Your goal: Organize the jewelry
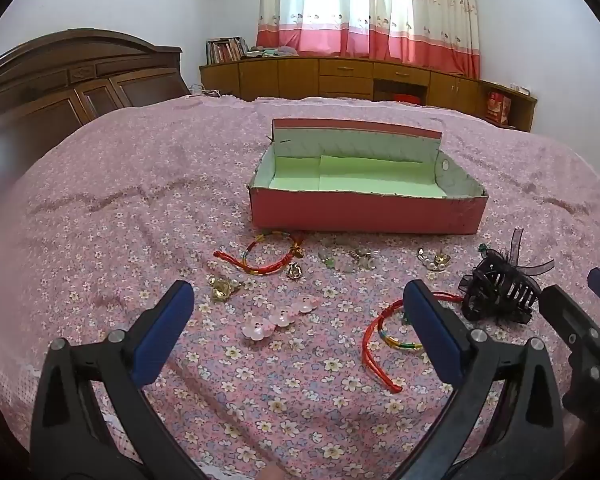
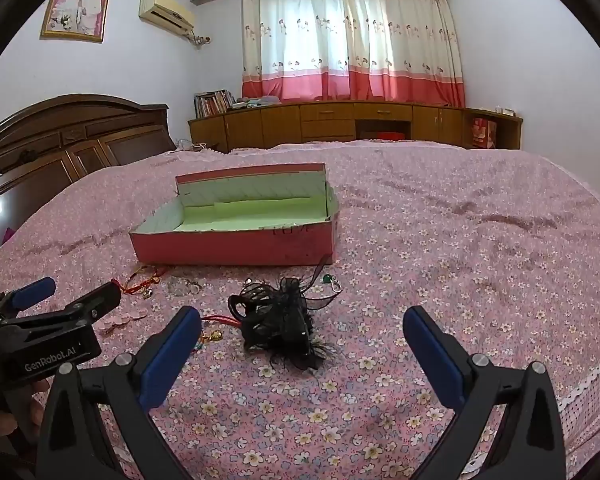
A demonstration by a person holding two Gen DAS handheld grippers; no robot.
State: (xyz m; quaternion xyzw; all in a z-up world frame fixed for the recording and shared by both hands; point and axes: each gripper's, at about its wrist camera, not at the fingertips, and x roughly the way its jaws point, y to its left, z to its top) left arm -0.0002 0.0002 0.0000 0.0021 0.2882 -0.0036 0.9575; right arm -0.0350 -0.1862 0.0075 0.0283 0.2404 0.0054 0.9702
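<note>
Nothing is lying in the pink box [image 1: 364, 212] yet, so the sorting is, by my reading, only beginning. The pink flower clip [image 1: 280, 316] is sitting just ahead of the left claw [image 1: 298, 320], between its 2 wide-spread fingers; closing on it needs a short reach forward and down to the bedspread [image 1: 140, 208]. The black hair claw [image 2: 278, 322] is resting ahead of the right claw [image 2: 302, 344], also gaping wide and empty. 2 red cord bracelets [image 1: 268, 258] are lying nearer the box, beyond both claws.
</note>
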